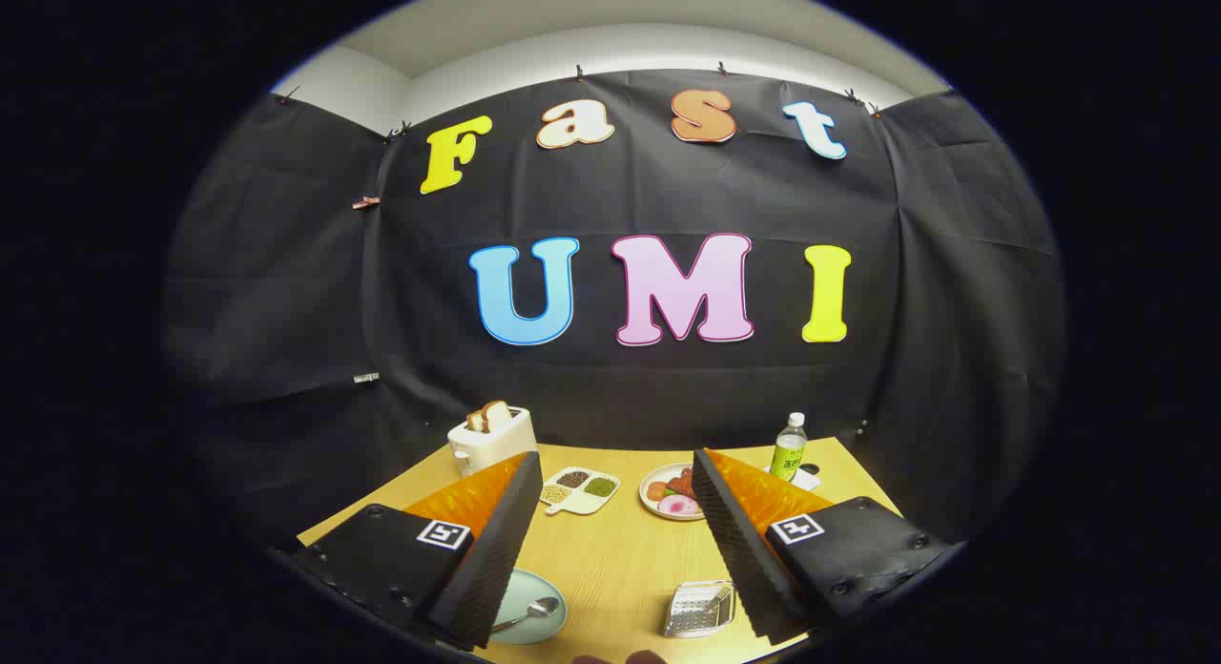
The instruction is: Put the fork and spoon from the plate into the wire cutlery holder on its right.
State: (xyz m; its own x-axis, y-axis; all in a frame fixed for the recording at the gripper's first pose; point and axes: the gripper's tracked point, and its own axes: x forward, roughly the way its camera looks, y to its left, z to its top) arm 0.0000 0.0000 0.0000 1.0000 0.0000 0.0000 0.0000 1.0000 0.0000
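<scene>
The table [610,559] carries all task items at its near edge, below the gripper [615,549], whose two fingers stand wide apart and hold nothing. The plate [544,618], pale green and round, lies just beside the left finger [496,549], which covers part of it. The wire cutlery holder [698,610] sits to the right of the plate, well apart from it, just inside the right finger [739,549]. The spoon [527,612] rests on the plate with its bowl toward the holder and its handle running back under the left finger; its long axis lies roughly across the line of the fingers, slightly slanted. The fork cannot be identified: it is either hidden by the left finger or already among the thin metal pieces in the holder, which are too small to resolve. Risks, as judged from this position: the gripper is high and aimed between plate and holder, so a straight descent would land on bare table. A grasp taken along the spoon's axis rather than across it would likely slip off the thin handle. Pressing down on the bowl end could tip the spoon or slide the plate. The holder looks light and may shift if the right finger catches its rim. Items farther back, a toaster [491,437], a divided dish [579,490], a food plate [672,492] and a bottle [789,447], stand well beyond the work area.
</scene>
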